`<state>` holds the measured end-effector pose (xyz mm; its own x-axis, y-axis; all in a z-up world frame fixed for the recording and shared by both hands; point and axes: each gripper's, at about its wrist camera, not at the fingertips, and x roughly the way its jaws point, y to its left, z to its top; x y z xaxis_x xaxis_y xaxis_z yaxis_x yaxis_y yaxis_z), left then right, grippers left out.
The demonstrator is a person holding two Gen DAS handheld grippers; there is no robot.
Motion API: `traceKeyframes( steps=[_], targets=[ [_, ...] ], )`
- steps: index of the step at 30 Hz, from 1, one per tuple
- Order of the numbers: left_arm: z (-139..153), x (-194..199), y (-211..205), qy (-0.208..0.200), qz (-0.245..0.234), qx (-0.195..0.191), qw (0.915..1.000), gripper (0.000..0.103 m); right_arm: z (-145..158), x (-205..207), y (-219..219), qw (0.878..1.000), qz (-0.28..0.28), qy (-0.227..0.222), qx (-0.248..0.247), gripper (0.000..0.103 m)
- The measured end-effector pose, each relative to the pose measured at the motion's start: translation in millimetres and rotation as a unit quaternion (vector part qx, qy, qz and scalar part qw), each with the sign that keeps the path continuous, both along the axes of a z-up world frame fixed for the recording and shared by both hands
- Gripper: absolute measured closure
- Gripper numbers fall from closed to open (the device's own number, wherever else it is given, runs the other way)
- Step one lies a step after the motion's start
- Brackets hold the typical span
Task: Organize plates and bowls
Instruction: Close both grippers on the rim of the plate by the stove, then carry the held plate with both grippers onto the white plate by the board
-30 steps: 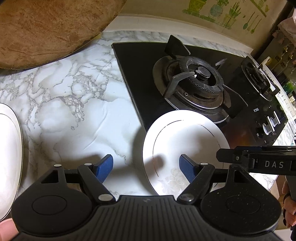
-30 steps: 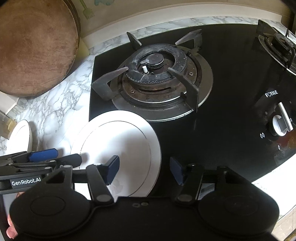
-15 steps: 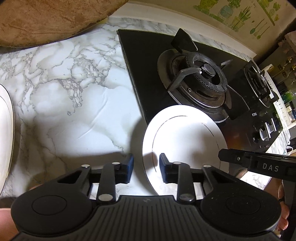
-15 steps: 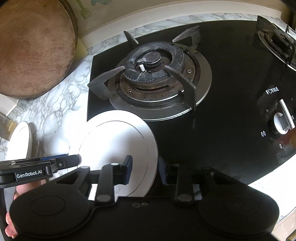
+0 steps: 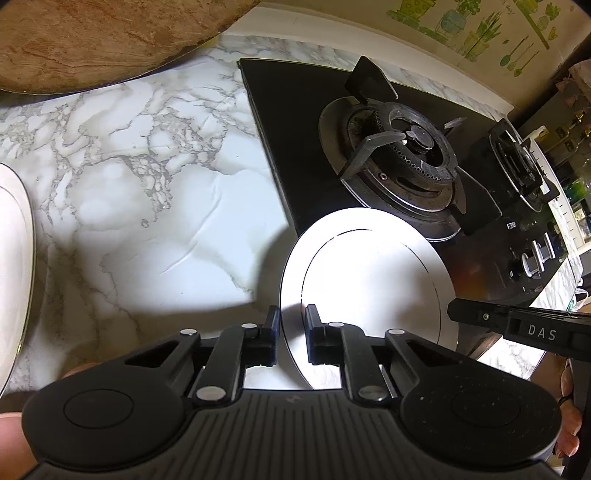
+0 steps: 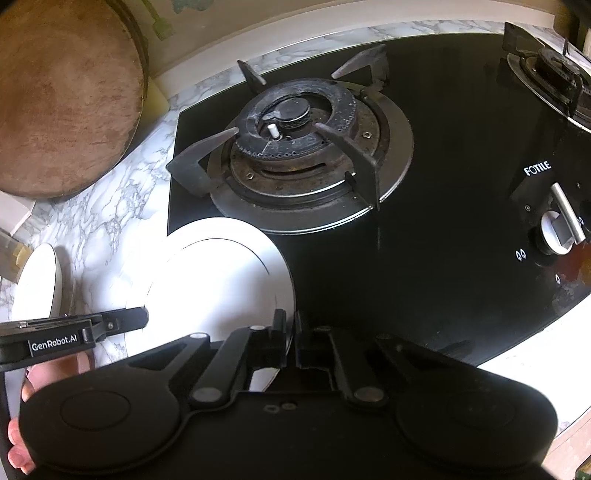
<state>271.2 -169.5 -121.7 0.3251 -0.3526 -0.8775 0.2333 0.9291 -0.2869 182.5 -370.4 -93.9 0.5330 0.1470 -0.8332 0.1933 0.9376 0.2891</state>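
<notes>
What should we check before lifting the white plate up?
1. Left gripper closed on the white plate rim: ok.
2. Right gripper closed on the opposite rim: ok.
3. How deep each grip reaches: cannot tell.
4. Plate is empty, so nothing can slide off: ok.
5. Plate sits partly on the black stove, close to the burner ring; whether they touch: cannot tell.
6. Second white plate lies apart on the marble counter, a possible stacking spot: ok.

marble counter (image 5: 155, 192), black hob (image 6: 424, 240), illustrated wall (image 5: 461, 26)
</notes>
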Motion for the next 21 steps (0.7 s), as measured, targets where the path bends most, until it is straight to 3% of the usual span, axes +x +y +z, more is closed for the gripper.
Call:
traceKeyframes(
  steps=[12, 21],
  targets=[
    [20, -7, 34, -0.01, 0.033, -0.003, 0.9994, 0.09, 17, 6, 27, 1.0, 0.023, -0.015, 0.0, 0.097],
    [52, -10, 82, -0.031, 0.075, 0.0, 0.9967, 0.091, 40, 21, 68, 0.997, 0.06, -0.039, 0.001, 0.098]
  ],
)
